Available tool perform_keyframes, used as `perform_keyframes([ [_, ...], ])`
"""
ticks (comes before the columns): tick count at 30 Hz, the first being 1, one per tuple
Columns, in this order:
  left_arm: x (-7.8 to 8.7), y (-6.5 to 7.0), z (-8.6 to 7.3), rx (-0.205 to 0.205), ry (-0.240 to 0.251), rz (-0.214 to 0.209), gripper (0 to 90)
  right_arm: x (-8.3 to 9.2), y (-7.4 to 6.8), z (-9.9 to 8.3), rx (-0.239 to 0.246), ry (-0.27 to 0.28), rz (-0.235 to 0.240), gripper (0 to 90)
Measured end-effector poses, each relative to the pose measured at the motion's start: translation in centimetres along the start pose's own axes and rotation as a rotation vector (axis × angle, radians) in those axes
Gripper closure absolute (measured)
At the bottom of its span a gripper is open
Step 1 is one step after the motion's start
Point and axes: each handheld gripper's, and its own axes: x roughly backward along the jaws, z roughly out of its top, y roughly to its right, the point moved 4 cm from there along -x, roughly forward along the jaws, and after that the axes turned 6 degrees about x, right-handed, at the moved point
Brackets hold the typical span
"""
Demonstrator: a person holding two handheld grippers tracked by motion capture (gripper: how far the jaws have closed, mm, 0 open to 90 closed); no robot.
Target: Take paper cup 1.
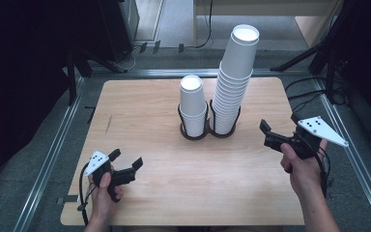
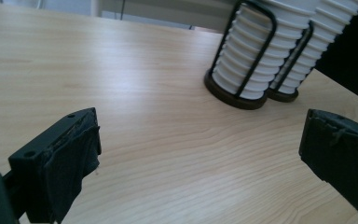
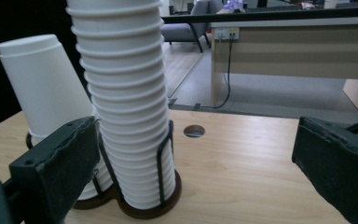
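Both sets of black padded fingers gape wide, empty: right gripper (image 1: 269,134) faces the tall stack of white paper cups (image 1: 235,82) at its ten o'clock, left gripper (image 1: 127,163) its one o'clock. A sideways nudge could topple that leaning stack from its black wire holder (image 1: 223,126).

Your left gripper (image 1: 126,164) sits near the counter's (image 1: 140,106) front left corner, fingers apart. Your right gripper (image 1: 269,134) hovers by the right edge, open too. 2 cup stacks (image 1: 234,82) stand in a holder (image 1: 207,133) toward the back edge.
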Motion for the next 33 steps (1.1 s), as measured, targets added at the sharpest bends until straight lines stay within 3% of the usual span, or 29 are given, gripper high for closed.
perform_keyframes([
  [11,-4.4,4.9,1.4,-0.041,-0.006,-0.067,0.0,-1.4,-2.3,2.9,0.034,0.005,0.030,0.9],
  [21,-6.6,7.7,2.6,-0.076,-0.006,-0.108,0.0,-2.7,-3.5,4.1,0.044,0.013,0.046,0.9],
  [33,-9.1,10.6,3.0,-0.094,-0.002,-0.149,0.0,-4.0,-4.1,5.0,0.049,0.016,0.045,0.9],
])
